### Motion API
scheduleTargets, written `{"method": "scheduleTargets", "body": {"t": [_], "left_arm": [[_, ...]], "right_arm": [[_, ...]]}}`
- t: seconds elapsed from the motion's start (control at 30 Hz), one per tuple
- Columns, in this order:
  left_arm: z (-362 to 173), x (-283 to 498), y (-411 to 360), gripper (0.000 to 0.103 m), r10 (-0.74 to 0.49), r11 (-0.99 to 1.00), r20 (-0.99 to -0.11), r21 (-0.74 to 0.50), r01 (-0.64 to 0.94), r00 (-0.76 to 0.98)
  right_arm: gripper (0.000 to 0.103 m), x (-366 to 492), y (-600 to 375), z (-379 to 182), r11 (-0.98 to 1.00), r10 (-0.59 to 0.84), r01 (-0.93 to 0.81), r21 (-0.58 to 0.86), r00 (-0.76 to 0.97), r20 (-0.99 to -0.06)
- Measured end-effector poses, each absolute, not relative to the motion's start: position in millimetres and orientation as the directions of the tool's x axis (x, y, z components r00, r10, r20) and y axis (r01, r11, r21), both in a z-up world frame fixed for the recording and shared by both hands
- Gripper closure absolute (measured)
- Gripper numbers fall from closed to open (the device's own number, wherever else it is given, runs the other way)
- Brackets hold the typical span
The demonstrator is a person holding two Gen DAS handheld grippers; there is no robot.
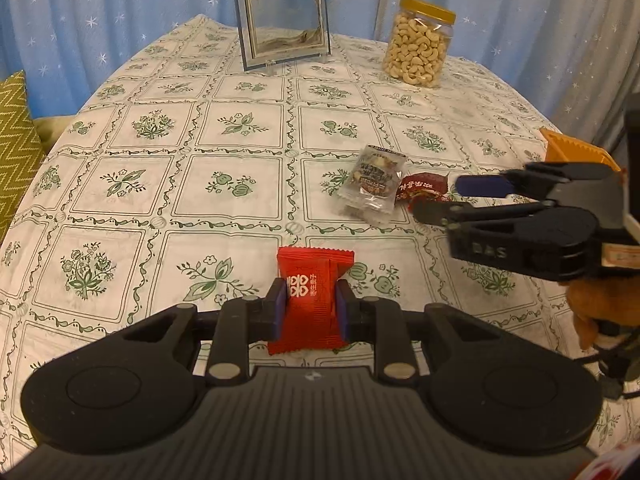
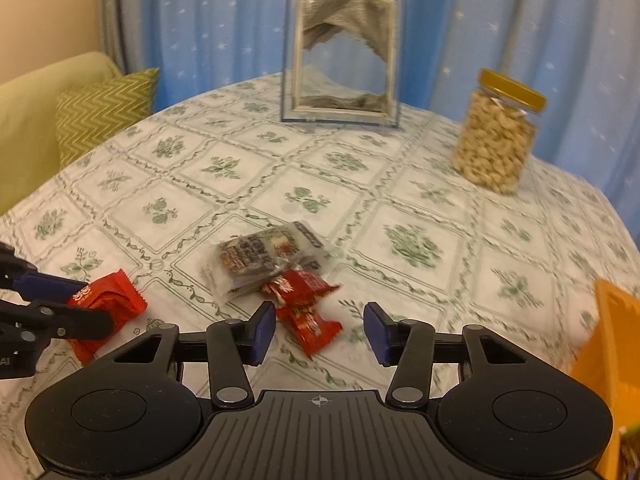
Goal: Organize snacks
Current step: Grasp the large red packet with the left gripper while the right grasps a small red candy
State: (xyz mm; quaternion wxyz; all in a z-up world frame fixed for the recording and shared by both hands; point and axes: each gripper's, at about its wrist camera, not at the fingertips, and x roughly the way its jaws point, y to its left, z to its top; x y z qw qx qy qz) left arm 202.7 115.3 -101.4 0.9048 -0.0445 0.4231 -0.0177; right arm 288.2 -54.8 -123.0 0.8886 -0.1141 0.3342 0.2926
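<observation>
Left wrist view: a table under a white cloth printed with green floral squares (image 1: 160,184) fills the scene, backed by a blue star-dotted curtain (image 1: 80,12). At the far edge stand a clear-framed sand picture (image 1: 282,20) and, to its right, a clear plastic jar of cashews with a yellow lid (image 1: 418,46). A green zigzag cushion (image 1: 14,140) lies off the table's left edge, and an orange plastic bin (image 2: 604,364) sits at the right edge.

The left gripper (image 1: 311,307) is clamped on a bright red square snack packet with white characters (image 1: 311,300), its blue pads pressing both sides. The right gripper (image 2: 320,332) has its jaws apart, with no pad touching anything; a small red candy wrapper (image 2: 310,326) lies on the cloth between them, nearer the left pad. Just beyond it lies a second red wrapper (image 2: 300,286), touching a clear packet of dark mixed snacks (image 2: 260,258).
</observation>
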Motion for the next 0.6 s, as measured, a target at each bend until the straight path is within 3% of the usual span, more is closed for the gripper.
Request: {"method": "scheduleTargets", "body": {"t": [0.13, 0.33, 0.6], "left_arm": [[-103.6, 203.7, 114.1, 0.074, -0.060, 0.997, -0.770, -0.082, -0.006, 0.636], [-107.1, 203.8, 108.8, 0.072, -0.039, 0.999, -0.771, -0.046, 0.006, 0.635], [-96.3, 192.0, 96.9, 0.079, -0.034, 0.999, -0.770, -0.022, 0.027, 0.637]], "right_arm": [[0.079, 285.3, -50.4, -126.9, 0.793, 0.443, -0.609, -0.013, 0.592, -0.674], [0.082, 273.1, -67.4, -120.1, 0.842, 0.416, -0.534, 0.069, 0.564, -0.713], [0.083, 229.8, -96.3, -102.5, 0.893, 0.391, -0.424, 0.151, 0.568, -0.724]]}}
